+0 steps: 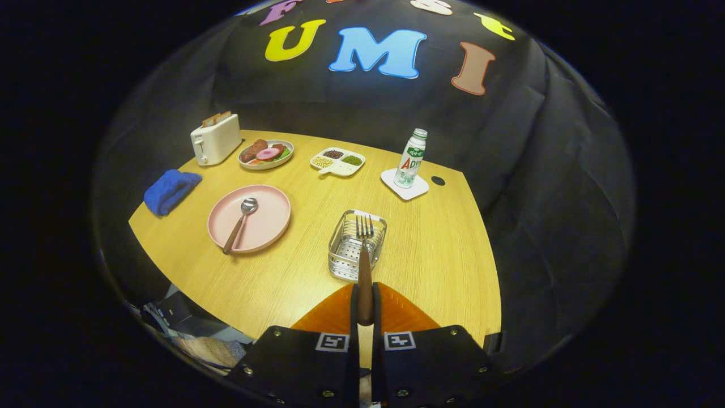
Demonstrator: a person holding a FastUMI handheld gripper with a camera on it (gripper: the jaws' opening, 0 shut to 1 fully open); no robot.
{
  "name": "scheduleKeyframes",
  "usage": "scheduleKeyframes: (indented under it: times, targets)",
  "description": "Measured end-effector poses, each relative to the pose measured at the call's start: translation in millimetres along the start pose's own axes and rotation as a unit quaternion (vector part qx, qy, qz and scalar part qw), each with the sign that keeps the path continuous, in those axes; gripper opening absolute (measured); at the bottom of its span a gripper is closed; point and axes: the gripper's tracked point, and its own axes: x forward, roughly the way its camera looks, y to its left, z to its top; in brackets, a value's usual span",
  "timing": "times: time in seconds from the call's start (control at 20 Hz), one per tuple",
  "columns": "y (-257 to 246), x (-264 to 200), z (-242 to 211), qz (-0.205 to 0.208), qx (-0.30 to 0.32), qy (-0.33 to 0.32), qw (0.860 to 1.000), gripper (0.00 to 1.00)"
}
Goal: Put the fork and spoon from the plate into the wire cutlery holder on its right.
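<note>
My gripper is shut on the brown handle of the fork, held above the table. The fork's metal tines point forward over the wire cutlery holder, which stands just ahead of the fingers. To the left of the holder lies the pink plate. On it rests the spoon, bowl pointing away and brown handle reaching over the plate's near rim.
A blue cloth lies at the table's left edge, with a white toaster behind it. A food plate, a divided dish and a bottle on a white coaster stand along the far side.
</note>
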Motion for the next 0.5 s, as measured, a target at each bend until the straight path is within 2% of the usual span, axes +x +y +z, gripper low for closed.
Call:
scheduleKeyframes:
  times: [0.5]
  targets:
    - [5.0, 14.8, -4.6, 0.034, -0.015, 0.091, 0.995, 0.08]
